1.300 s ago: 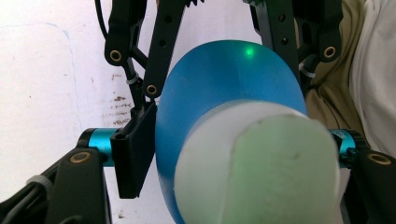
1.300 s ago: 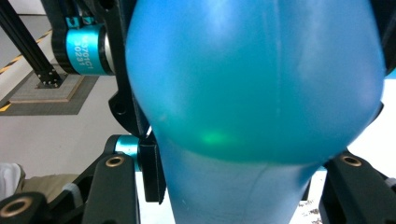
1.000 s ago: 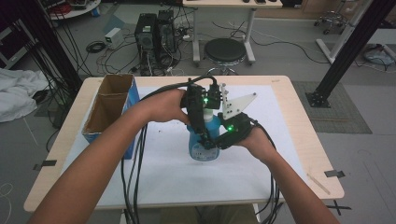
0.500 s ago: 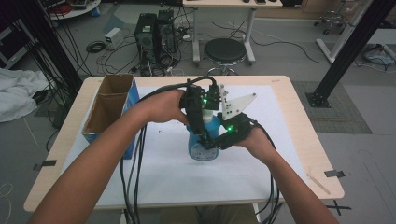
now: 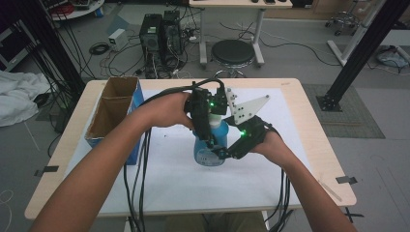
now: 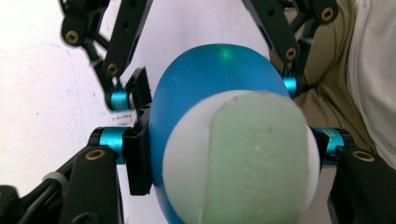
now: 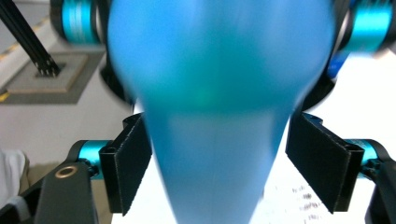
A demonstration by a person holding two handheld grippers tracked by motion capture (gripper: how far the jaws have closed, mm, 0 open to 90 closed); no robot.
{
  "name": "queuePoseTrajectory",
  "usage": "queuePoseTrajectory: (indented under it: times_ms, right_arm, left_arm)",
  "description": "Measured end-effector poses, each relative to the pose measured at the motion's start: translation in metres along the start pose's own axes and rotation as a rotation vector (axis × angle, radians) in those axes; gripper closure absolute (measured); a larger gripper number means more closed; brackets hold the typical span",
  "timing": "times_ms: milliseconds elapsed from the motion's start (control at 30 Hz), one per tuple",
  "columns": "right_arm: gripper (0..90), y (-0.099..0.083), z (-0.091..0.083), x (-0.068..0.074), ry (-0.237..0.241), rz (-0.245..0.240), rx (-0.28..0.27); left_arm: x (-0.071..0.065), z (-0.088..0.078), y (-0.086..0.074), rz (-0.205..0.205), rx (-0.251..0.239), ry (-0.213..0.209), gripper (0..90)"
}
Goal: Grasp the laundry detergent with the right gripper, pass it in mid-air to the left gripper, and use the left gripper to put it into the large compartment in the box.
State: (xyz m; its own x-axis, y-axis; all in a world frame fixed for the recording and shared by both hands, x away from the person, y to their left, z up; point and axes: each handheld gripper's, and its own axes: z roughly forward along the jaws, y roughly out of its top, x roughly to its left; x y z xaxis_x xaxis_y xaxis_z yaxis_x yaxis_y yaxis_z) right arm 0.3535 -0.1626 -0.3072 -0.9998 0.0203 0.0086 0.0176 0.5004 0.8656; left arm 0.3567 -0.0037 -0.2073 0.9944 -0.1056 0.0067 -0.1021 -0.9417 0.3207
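Two grippers on one blue bottle (image 5: 211, 147) here, and it stands upright on the white sheet (image 5: 193, 183) roughly mid-bench (image 5: 309, 145), well to the right of the cardboard box (image 5: 116, 108). From the look of it the job is about working the bottle's white cap (image 6: 243, 154), and I'd say it's somewhere in the middle: the bottle is steadied and the cap is still on, so getting it off (or whatever the next bit is) remains to be done. The left gripper (image 5: 205, 123) comes at the bottle from above and from the box side, hand wrapped round its body, forearm running in from the lower left; in the left gripper view its fingers (image 6: 137, 154) are pinching the bottle just below the cap, pads hard against both sides. The right gripper (image 5: 223, 153) sits low on the far side of the bottle from the box, angled up toward it, wrist bent and the grey three-cornered plate (image 5: 246, 108) sticking up behind. Its jaws have just been opening: in the right gripper view the bottle is still between the fingers (image 7: 128, 163), but there's a visible gap on each side, so it's spread and not gripping. Looks to me like the right one is letting go to re-grab while the left keeps things steady.
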Motion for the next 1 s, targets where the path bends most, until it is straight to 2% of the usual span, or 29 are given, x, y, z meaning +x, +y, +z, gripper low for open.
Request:
queuePoseTrajectory:
  times_ms: [33,233,333,433,500,567,633,667,700,800,900,933,967,1000]
  right_arm:
    - [11.4,-0.001,-0.001,0.001,-0.015,0.005,0.003]
    - [11.5,-0.007,-0.014,0.005,-0.061,0.024,0.062]
    - [11.5,-0.012,-0.022,0.006,-0.094,0.045,0.124]
    - [11.5,-0.018,-0.033,0.006,-0.115,0.023,0.193]
    - [11.5,-0.022,-0.042,0.006,-0.094,0.027,0.232]
    - [11.5,-0.025,-0.051,0.006,-0.063,0.011,0.268]
    - [11.4,-0.026,-0.059,0.005,-0.059,0.043,0.317]
    - [10.8,-0.027,-0.063,0.004,-0.062,0.053,0.337]
    - [0.3,-0.028,-0.066,0.004,-0.075,0.064,0.356]
    - [0.6,-0.034,-0.077,0.000,-0.094,0.100,0.425]
    - [0.6,-0.039,-0.088,-0.002,-0.126,0.109,0.471]
    - [0.6,-0.039,-0.088,-0.002,-0.126,0.109,0.471]
    - [0.7,-0.040,-0.091,-0.003,-0.115,0.113,0.487]
    - [0.7,-0.040,-0.099,-0.004,-0.118,0.112,0.523]
  left_arm:
    - [0.000,-0.002,-0.001,-0.004,0.002,0.003,38.1]
    - [0.001,-0.011,-0.009,-0.049,-0.006,0.040,38.1]
    - [0.002,-0.013,-0.013,-0.079,0.002,0.054,38.1]
    - [0.003,-0.015,-0.016,-0.094,0.015,0.071,38.0]
    - [0.004,-0.017,-0.018,-0.102,0.019,0.082,38.0]
    - [0.005,-0.020,-0.020,-0.120,0.019,0.092,38.0]
    - [0.006,-0.021,-0.021,-0.139,0.025,0.104,38.0]
    - [0.007,-0.022,-0.022,-0.153,0.023,0.111,38.0]
    - [0.008,-0.023,-0.023,-0.161,0.020,0.115,38.0]
    - [0.011,-0.026,-0.026,-0.189,0.016,0.135,38.0]
    - [0.014,-0.029,-0.031,-0.219,0.016,0.143,38.0]
    - [0.014,-0.029,-0.031,-0.219,0.016,0.143,38.0]
    - [0.015,-0.033,-0.034,-0.237,0.019,0.154,38.0]
    - [0.016,-0.036,-0.035,-0.243,0.022,0.161,38.0]
